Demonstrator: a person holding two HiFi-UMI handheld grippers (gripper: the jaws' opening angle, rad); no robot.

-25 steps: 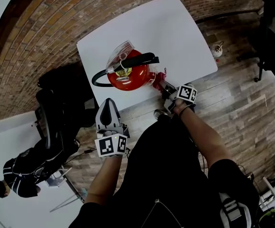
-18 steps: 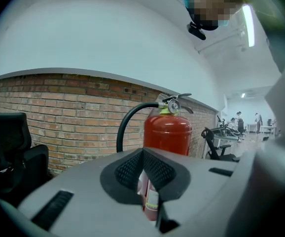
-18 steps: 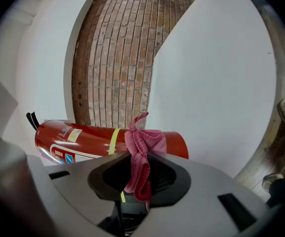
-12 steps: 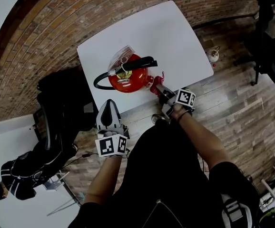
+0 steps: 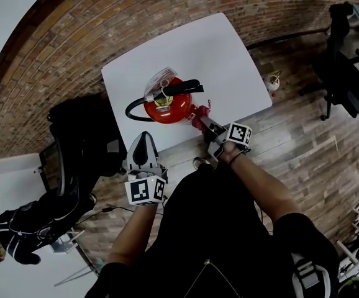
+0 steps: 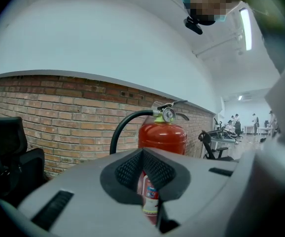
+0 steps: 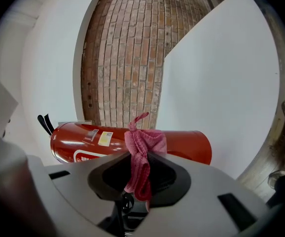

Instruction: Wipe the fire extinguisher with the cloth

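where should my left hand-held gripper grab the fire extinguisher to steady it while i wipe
Probably the black lever handle atop the fire extinguisher: a slim bar, while the round red body looks too wide for the jaws. Open the left hand-held gripper and come down from above, jaws across the bar, clear of the hose.

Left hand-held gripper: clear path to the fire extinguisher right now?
Likely yes: the left hand-held gripper, jaws shut, faces the fire extinguisher with only table between; the cloth in the right hand-held gripper is on its other side.
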